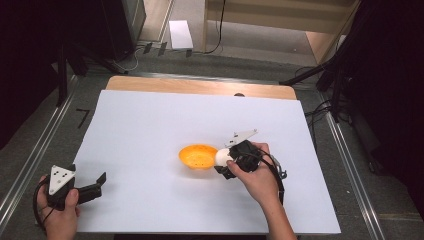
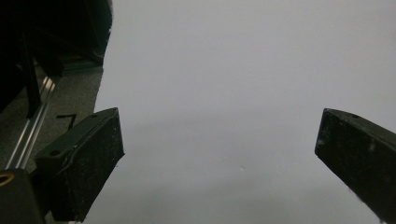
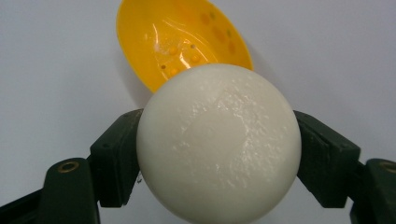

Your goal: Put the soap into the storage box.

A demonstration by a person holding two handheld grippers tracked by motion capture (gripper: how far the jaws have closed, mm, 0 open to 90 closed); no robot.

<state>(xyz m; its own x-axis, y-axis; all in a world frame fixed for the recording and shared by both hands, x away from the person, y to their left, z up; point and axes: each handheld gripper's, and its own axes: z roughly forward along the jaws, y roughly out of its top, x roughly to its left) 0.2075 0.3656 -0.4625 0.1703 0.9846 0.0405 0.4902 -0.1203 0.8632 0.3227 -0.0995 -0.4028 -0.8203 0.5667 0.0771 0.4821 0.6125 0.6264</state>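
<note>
White-covered wooden table (image 1: 200, 86) on grey carpet floor (image 1: 45, 150), dark stands (image 1: 330, 75) alongside, pale wooden furniture (image 1: 280, 15) beyond

Bright, even overhead light; dark surrounds; soft shadows; slightly blurred close-ups.

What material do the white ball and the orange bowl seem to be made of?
The white ball, held in the right tongs, looks like matte foam or rough plastic: its surface is dull and finely pitted. The orange bowl looks like thin glossy plastic: it shows bright reflections and a moulded dotted pattern. Neither can be settled by look alone.
</note>
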